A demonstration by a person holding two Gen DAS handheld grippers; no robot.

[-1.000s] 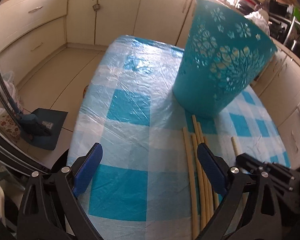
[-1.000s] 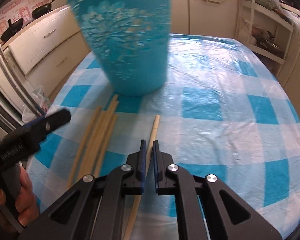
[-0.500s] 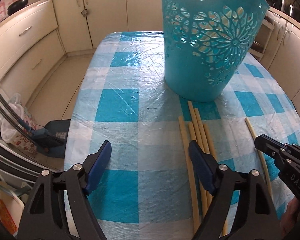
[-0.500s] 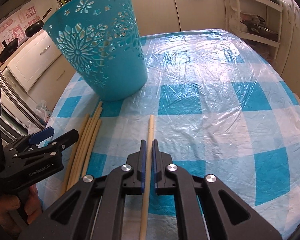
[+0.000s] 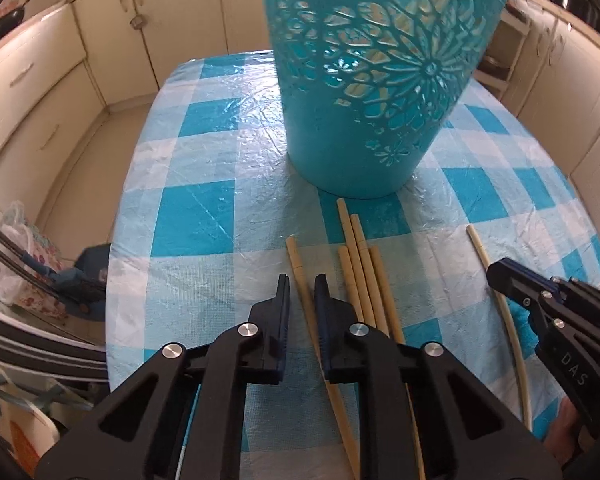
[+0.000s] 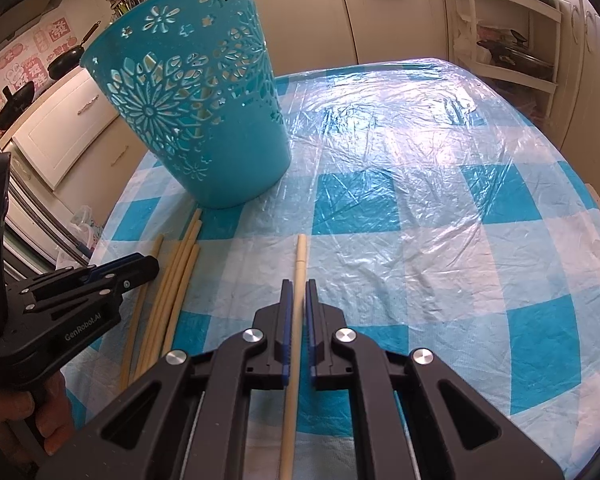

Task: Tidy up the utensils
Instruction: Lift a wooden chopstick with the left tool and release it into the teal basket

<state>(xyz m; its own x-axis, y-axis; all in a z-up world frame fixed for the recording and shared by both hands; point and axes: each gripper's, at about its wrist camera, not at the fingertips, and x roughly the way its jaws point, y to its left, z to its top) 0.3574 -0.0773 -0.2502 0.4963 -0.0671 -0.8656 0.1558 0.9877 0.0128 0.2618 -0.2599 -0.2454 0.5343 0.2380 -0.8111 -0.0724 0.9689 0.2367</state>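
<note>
Your left gripper (image 5: 302,294) has just closed on the outermost chopstick (image 5: 300,276) near the bench's front edge; your right gripper (image 6: 296,300) pinches a lone chopstick (image 6: 300,256). Lift both level, then tip them into the basket (image 6: 204,120)
</note>
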